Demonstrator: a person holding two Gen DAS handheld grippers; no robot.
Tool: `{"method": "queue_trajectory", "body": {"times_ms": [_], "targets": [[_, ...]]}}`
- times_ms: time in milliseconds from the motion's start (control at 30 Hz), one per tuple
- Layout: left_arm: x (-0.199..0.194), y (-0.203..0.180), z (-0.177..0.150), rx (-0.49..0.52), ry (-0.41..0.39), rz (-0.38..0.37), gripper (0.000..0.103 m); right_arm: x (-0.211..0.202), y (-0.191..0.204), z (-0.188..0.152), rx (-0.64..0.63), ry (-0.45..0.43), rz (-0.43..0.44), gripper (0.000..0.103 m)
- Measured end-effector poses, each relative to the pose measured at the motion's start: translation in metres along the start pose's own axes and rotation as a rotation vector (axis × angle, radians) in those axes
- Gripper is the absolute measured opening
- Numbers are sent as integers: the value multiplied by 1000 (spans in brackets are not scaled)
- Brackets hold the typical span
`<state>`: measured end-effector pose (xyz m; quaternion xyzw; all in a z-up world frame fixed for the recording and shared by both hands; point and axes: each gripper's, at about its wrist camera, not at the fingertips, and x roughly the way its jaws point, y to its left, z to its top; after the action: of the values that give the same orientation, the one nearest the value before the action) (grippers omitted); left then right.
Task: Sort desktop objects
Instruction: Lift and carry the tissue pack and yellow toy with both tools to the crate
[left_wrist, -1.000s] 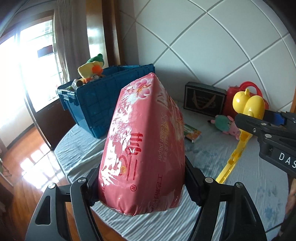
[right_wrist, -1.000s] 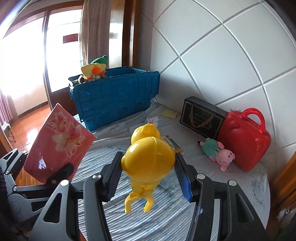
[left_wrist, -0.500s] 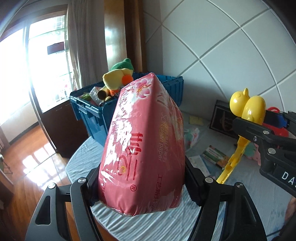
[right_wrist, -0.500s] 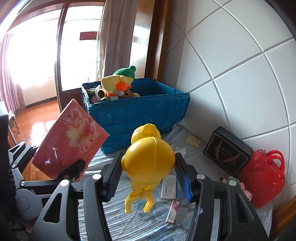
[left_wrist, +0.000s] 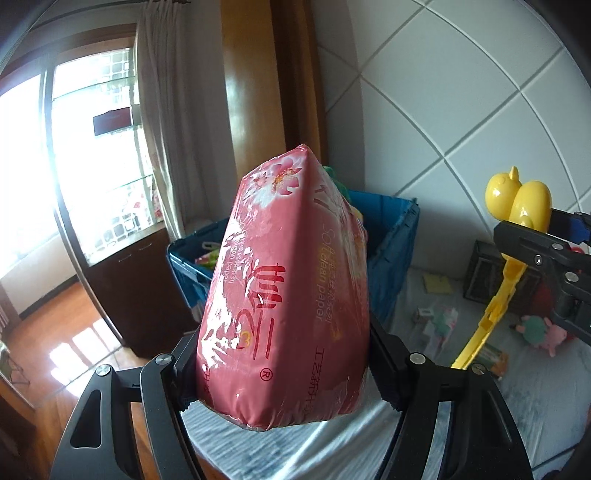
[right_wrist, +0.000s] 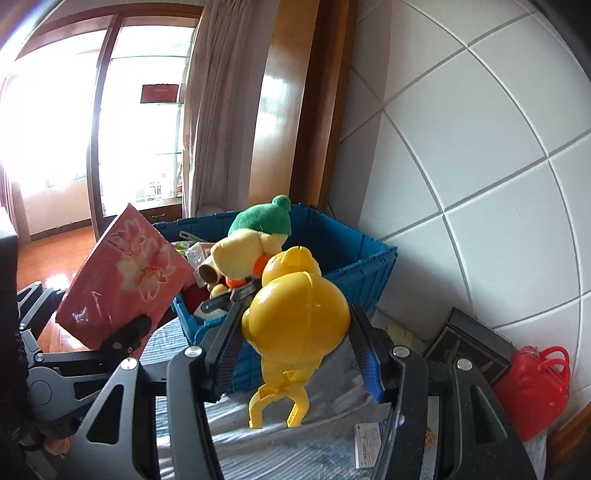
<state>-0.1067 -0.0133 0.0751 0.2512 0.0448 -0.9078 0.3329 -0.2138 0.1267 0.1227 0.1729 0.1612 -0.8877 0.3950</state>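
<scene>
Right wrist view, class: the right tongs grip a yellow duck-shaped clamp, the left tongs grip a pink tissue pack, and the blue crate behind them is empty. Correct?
Not quite. The blue crate holds things, including a plush duck in a green hat; the right wrist view shows it. The right tongs do grip the duck-shaped clamp, the left tongs the tissue pack.

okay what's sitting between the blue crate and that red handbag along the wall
A dark gift box stands between the blue crate and the red handbag, plain in the right wrist view.

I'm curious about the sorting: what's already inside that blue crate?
In the blue crate, a yellow plush duck with a green hat lies on top, with a cardboard tube and other clutter beside it. The yellow duck toy hides the rest.
</scene>
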Motion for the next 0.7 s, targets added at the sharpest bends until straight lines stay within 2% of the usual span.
{"method": "queue_trajectory", "body": {"times_ms": [167, 267, 433, 700], "targets": [[34, 30, 31, -15, 4, 33, 73, 29, 17, 48, -34, -36, 24, 55], [58, 46, 52, -21, 20, 29, 74, 47, 29, 82, -51, -50, 35, 55], [97, 73, 92, 13, -6, 22, 74, 85, 58, 141, -52, -90, 13, 55], [194, 104, 155, 120, 8, -80, 74, 179, 89, 195, 56, -53, -59, 55]]}}
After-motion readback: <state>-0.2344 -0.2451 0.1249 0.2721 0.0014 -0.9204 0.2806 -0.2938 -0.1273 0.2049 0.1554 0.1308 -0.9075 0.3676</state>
